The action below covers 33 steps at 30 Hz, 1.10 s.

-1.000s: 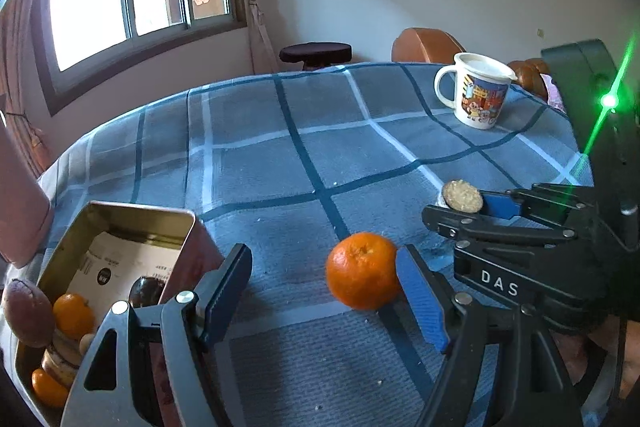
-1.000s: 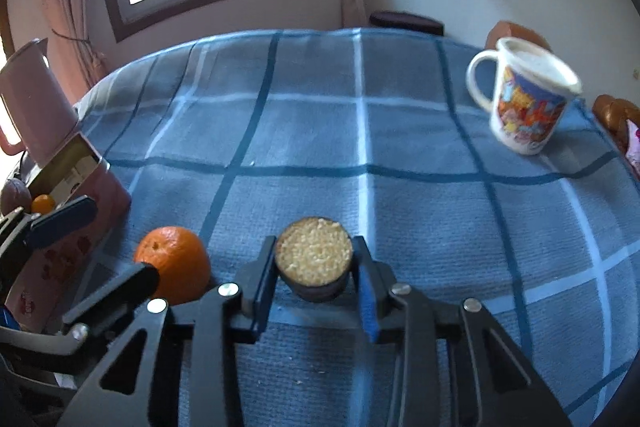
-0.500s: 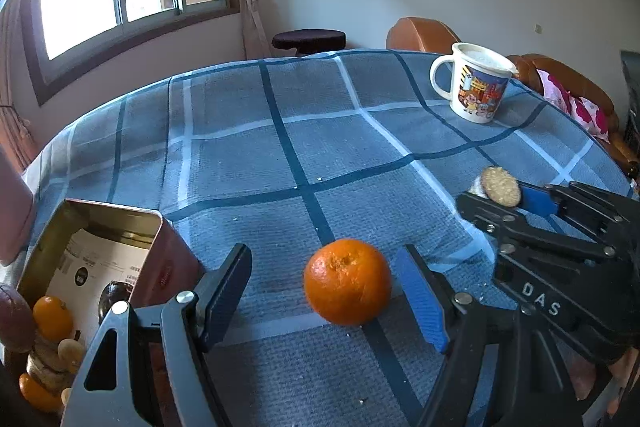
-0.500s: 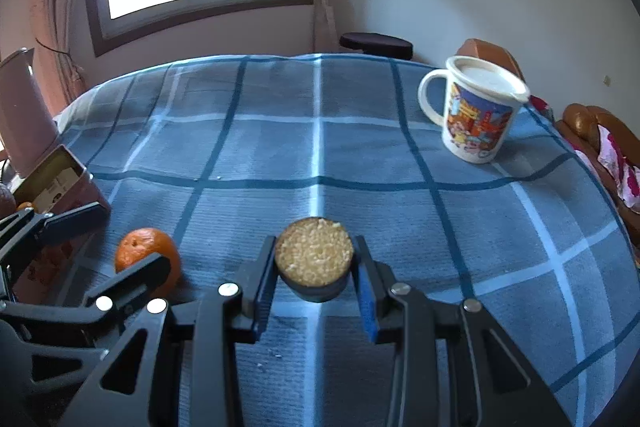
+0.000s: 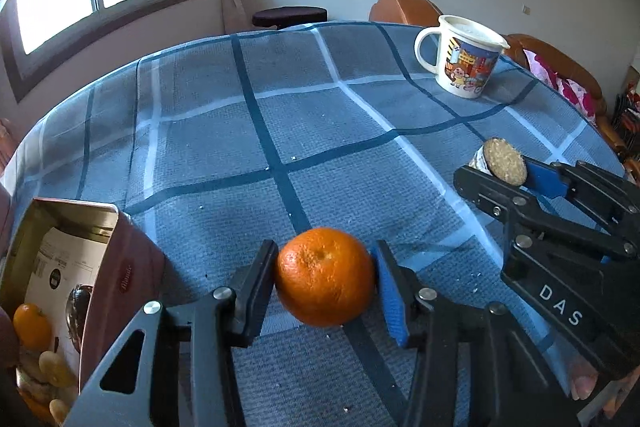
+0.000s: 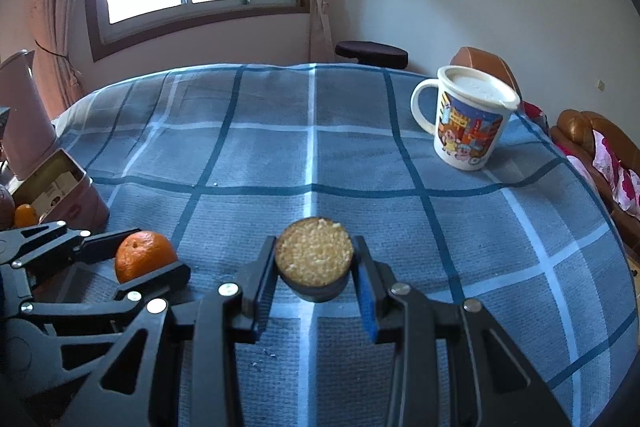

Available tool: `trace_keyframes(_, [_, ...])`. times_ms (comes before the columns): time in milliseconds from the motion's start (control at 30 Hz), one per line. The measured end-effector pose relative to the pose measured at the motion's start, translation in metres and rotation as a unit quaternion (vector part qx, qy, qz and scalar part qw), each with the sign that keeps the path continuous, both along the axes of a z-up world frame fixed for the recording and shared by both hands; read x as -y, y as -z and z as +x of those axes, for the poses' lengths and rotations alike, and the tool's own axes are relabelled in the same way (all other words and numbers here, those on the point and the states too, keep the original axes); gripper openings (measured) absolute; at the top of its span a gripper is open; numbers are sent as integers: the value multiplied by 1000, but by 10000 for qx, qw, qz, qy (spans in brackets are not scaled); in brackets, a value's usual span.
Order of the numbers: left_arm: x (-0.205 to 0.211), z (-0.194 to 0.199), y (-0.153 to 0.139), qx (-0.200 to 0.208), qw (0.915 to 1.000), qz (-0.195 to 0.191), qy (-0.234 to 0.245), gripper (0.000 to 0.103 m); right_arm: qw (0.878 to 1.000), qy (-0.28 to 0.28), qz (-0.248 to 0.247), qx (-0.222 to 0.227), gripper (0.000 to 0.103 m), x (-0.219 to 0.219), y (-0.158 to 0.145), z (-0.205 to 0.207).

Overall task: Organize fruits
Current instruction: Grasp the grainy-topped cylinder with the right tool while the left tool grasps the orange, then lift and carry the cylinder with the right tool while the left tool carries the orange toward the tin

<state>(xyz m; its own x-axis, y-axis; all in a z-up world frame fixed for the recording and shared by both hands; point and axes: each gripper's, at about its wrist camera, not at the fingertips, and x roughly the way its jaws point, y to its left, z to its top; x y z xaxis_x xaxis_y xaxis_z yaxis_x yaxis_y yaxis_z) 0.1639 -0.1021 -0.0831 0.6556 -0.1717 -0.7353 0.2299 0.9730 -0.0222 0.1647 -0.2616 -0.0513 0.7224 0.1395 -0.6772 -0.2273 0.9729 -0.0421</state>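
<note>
- My left claw (image 5: 325, 277) clamps the orange (image 5: 325, 275) on the worktop (image 5: 280, 115).
- My right claw (image 6: 314, 269) grips a biscuit (image 6: 314, 251).
- Tin (image 5: 120, 267) at left, mug (image 6: 466, 123) far right.

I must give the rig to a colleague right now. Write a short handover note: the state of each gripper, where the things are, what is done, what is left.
Left gripper: shut on the orange, low over the tablecloth.
Right gripper: shut on a round biscuit, held above the cloth.
Tin box: open, at the left edge, already holding a small orange fruit and some biscuits.
Mug: far right, untouched.
Done: both items gripped.
Left: probably carry the orange to the tin, then deal with the biscuit.
</note>
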Motion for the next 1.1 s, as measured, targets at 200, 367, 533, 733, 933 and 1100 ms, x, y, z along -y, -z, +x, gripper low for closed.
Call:
trace_keyframes(200, [-2, -4, -3, 112, 9999, -39, -16, 49, 9999, -66, 50, 127, 39, -1, -3, -5])
trace_keyframes(367, [-3, -9, -9, 330, 9994, 5, -87, 49, 9996, -108, 92, 263, 39, 0, -6, -9])
trace_keyframes(533, [-5, -17, -15, 590, 9981, 43, -194, 49, 9990, -165, 146, 399, 39, -1, -10, -14])
trace_keyframes(733, [-7, -23, -21, 863, 9958, 87, -291, 49, 9983, -209, 188, 518, 39, -1, -13, -17])
trace_keyframes(933, [-9, -27, -24, 1000, 9942, 74, -381, 49, 9978, -249, 223, 571, 39, 0, -14, -19])
trace_keyframes(1100, [-11, -31, -27, 1140, 9924, 44, -463, 49, 9970, -272, 259, 670, 39, 0, -17, -23])
